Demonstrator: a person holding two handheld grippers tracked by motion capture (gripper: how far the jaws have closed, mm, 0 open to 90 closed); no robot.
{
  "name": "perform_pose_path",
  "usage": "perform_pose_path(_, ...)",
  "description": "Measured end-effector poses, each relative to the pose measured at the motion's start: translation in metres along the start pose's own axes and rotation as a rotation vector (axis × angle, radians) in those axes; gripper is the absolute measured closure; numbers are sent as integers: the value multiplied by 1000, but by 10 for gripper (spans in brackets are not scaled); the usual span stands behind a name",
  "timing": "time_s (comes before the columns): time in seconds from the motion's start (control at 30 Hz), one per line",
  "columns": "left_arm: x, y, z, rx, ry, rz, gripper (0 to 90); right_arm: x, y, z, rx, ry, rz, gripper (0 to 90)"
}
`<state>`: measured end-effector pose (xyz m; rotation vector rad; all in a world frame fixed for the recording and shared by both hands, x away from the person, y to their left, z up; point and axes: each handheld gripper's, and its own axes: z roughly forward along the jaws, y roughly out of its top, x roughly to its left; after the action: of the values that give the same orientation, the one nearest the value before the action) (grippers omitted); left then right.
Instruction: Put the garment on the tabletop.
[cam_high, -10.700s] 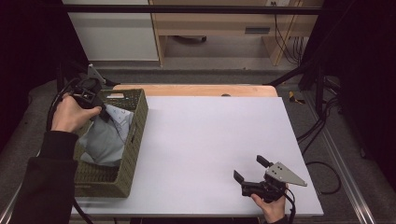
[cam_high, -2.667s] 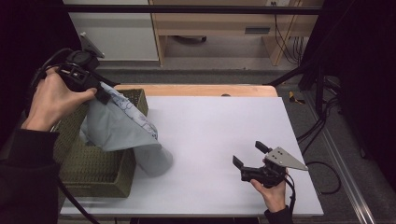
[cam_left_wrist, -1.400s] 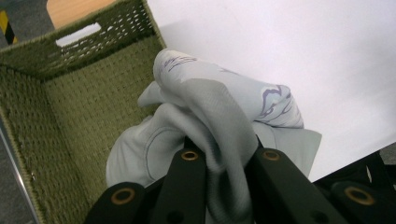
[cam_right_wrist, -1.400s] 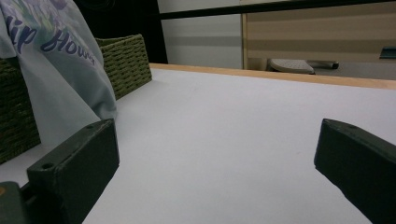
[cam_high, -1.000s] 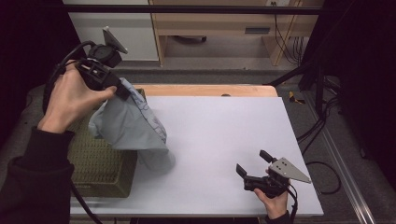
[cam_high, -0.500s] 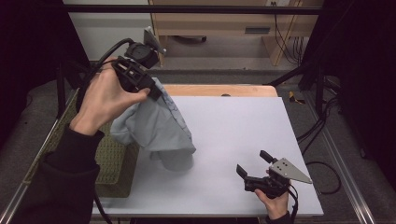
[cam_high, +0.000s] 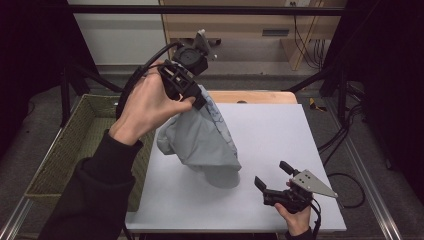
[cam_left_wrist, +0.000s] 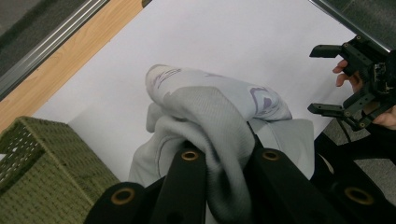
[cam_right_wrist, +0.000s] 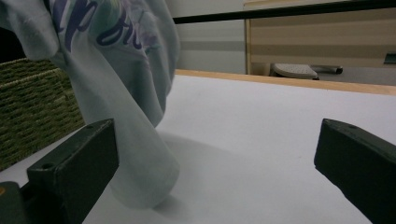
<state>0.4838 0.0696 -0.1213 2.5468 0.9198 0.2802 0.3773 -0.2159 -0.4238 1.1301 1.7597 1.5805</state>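
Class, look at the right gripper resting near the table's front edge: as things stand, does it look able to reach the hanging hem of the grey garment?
Probably yes. The right gripper is open, facing the grey garment, whose hem hangs to the white table. Bare tabletop lies between them; the left gripper grips the top only.

A white table with a light wooden far edge takes the middle of the frame. Beyond it, at the top, stands a white cabinet at upper left and a pale wooden shelf unit beside it, with cables hanging at upper right. The floor is grey. Black frame bars cross the top, and both sides are dark.
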Motion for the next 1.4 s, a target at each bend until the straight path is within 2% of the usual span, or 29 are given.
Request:
perform_pose_path(0.17, 1, 0, 18, 7, -14, 4, 852, 0, 0, 0, -7, 0, -15, 2)
perform_pose_path(0.2, 2, -1, 22, 12, -18, 5, 852, -1, -1, 1, -14, -2, -32, 2)
perform_pose_path(0.27, 4, -2, 31, 24, -21, 2, 852, -1, -1, 1, -13, -1, -31, 2)
perform_pose_path(0.3, 4, -2, 35, 28, -24, -2, 852, 1, 0, 1, -2, 3, -2, 2)
perform_pose_path(0.33, 4, -2, 40, 28, -20, 5, 852, 1, 0, 1, -3, 3, -3, 2)
perform_pose_path(0.37, 4, -3, 43, 30, -26, 6, 851, -2, -1, 2, -13, 1, -32, 2)
perform_pose_path(0.4, 4, -3, 46, 28, -34, 6, 851, -2, -1, 2, -13, 1, -32, 2)
perform_pose_path(0.43, 5, -4, 51, 13, -36, 10, 851, 0, -1, 2, -3, -4, -6, 2)
perform_pose_path(0.5, 5, -4, 59, 24, -53, 9, 850, 1, -1, 2, -2, -4, -5, 2)
perform_pose_path(0.57, 4, -6, 68, 6, -64, 1, 849, 1, -1, 2, -8, -3, 2, 2)
perform_pose_path(0.6, 4, -7, 73, 6, -77, -3, 849, 1, -1, 2, -8, -3, 1, 3)
perform_pose_path(0.73, 2, -11, 91, -1, -88, 10, 849, -1, -2, 2, -5, -3, -6, 2)
perform_pose_path(0.9, 0, -17, 121, 22, -124, 22, 848, -1, -2, 2, -3, -4, -8, 2)
perform_pose_path(0.93, 0, -18, 125, 24, -120, 30, 848, -1, -2, 2, -2, -5, -11, 3)
perform_pose_path(1.0, 0, -20, 135, 29, -133, 25, 847, -1, -2, 1, -2, -6, -10, 3)
perform_pose_path(1.07, -2, -23, 146, 5, -141, 17, 846, -2, -2, 2, -4, -7, -10, 3)
perform_pose_path(1.4, -8, -35, 181, -2, -191, 28, 840, -2, -2, 1, 0, -7, -15, 2)
